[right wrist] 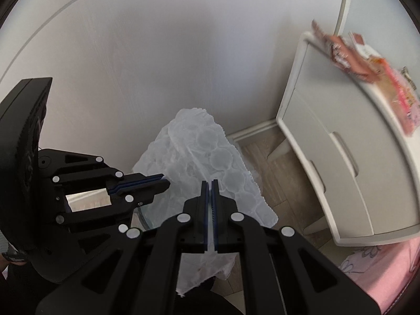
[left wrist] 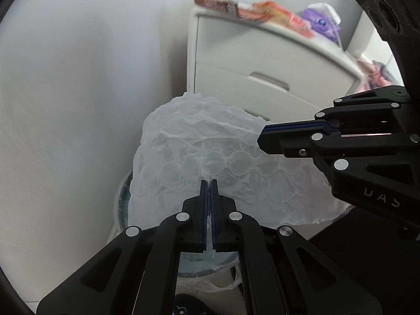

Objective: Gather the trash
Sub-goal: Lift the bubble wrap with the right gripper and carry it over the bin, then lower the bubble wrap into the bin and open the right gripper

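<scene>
A crumpled sheet of bubble wrap (left wrist: 210, 157) is held directly above the lined trash bin (left wrist: 123, 197), which is largely hidden beneath it. The fingers of the left gripper (left wrist: 209, 183) are pressed closed on the sheet's near edge, and the fingers of the right gripper (left wrist: 262, 134) are pinched closed on its edge on the side away from the bin's visible rim. Behind the bin, a white drawer cabinet (left wrist: 262, 60) is seen, with snack wrappers (left wrist: 262, 10) lying on top.
</scene>
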Demonstrator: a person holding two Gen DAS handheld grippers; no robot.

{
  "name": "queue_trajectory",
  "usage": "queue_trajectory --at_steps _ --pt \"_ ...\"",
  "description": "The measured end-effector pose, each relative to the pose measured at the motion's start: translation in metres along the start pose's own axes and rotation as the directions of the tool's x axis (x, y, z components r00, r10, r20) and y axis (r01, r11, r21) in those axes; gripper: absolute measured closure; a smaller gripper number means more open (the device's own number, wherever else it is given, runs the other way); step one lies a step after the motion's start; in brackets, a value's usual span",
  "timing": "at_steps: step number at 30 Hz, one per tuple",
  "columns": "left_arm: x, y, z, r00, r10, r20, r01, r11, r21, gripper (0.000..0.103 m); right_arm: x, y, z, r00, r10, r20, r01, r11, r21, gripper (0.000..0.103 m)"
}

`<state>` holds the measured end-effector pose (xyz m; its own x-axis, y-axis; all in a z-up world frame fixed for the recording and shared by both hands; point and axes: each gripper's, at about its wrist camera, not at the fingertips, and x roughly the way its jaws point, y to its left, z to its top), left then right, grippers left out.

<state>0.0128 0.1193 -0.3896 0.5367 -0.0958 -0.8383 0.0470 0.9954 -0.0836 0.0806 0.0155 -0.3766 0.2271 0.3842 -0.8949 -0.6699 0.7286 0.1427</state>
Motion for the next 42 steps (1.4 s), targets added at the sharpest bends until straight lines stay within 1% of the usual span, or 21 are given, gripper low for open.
queue_trajectory --at_steps 3,8,13,19,23,24,27,32,36,38,42 --pt "0.018 0.004 -0.004 1.0 -0.009 -0.025 0.008 0.999 -0.032 0.102 0.016 -0.003 0.006 0.999 0.019 -0.033 -0.019 1.0 -0.002 0.098" --pt "0.039 0.014 -0.006 0.999 -0.014 -0.049 0.011 0.998 -0.067 0.102 0.048 -0.009 0.017 0.994 0.029 -0.104 -0.037 0.997 -0.072 0.098" --pt "0.066 0.022 -0.008 0.996 -0.037 -0.087 0.028 0.994 -0.106 0.102 0.076 -0.018 0.016 0.985 0.039 -0.166 -0.06 0.991 -0.123 0.098" --pt "0.099 0.028 -0.012 0.99 -0.046 -0.137 0.028 0.991 -0.133 0.102 0.112 -0.02 0.013 0.977 0.085 -0.197 -0.117 0.981 -0.157 0.098" --pt "0.118 0.038 -0.019 0.984 -0.051 -0.168 0.022 0.985 -0.17 0.102 0.137 -0.022 0.008 0.968 0.117 -0.222 -0.152 0.977 -0.15 0.098" --pt "0.124 0.039 -0.02 0.983 -0.053 -0.178 0.021 0.984 -0.178 0.102 0.138 -0.021 0.007 0.966 0.121 -0.227 -0.157 0.976 -0.149 0.098" --pt "0.14 0.05 -0.032 0.976 -0.054 -0.21 0.014 0.982 -0.189 0.102 0.16 -0.02 0.005 0.958 0.134 -0.254 -0.175 0.974 -0.144 0.098" --pt "0.16 0.06 -0.05 0.966 -0.058 -0.251 0.003 0.977 -0.213 0.102 0.185 -0.016 -0.004 0.944 0.147 -0.294 -0.195 0.971 -0.141 0.098" --pt "0.175 0.065 -0.057 0.96 -0.06 -0.272 -0.005 0.972 -0.234 0.102 0.197 -0.014 -0.014 0.936 0.154 -0.317 -0.207 0.969 -0.137 0.098" --pt "0.179 0.066 -0.06 0.96 -0.052 -0.277 -0.013 0.973 -0.23 0.102 0.205 -0.013 -0.017 0.931 0.157 -0.329 -0.211 0.968 -0.134 0.098" --pt "0.185 0.068 -0.068 0.952 -0.059 -0.3 -0.012 0.973 -0.229 0.102 0.215 -0.015 -0.022 0.924 0.16 -0.346 -0.216 0.968 -0.128 0.098"
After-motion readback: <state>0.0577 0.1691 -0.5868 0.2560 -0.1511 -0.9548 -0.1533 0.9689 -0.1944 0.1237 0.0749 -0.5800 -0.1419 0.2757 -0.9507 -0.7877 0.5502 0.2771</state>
